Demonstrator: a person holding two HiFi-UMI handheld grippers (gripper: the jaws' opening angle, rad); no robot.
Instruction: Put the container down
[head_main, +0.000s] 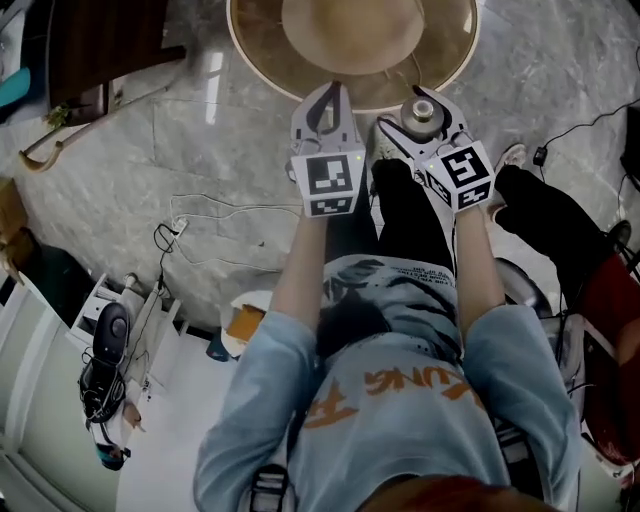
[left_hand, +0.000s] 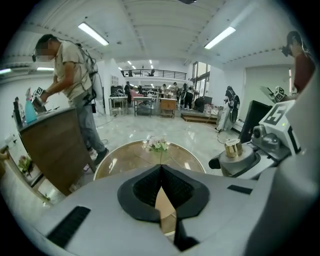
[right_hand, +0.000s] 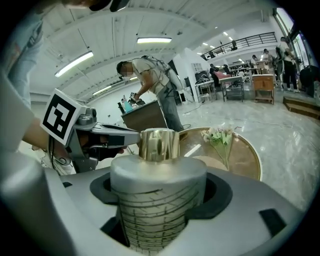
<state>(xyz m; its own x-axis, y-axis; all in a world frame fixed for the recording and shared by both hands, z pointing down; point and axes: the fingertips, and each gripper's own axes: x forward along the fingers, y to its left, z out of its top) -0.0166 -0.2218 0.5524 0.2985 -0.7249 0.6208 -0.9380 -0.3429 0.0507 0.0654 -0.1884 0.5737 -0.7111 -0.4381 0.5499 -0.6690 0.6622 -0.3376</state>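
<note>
The container (right_hand: 157, 192) is a pale grey ribbed jar with a shiny gold cap (right_hand: 159, 144). My right gripper (right_hand: 160, 200) is shut on its body and holds it upright above the near edge of the round glass table (right_hand: 245, 152). The head view shows the container (head_main: 424, 118) in my right gripper (head_main: 432, 128) at the table's (head_main: 255, 60) rim. My left gripper (head_main: 327, 100) hangs beside it on the left, shut with nothing between its black pads (left_hand: 145, 187). From the left gripper view the container (left_hand: 236, 159) shows at the right.
White flowers (right_hand: 220, 135) stand at the middle of the table, with a tan woven hat (head_main: 352, 30) on it in the head view. A person (left_hand: 75, 85) works at a brown counter (left_hand: 50, 145) to the left. Cables (head_main: 215, 235) lie on the marble floor.
</note>
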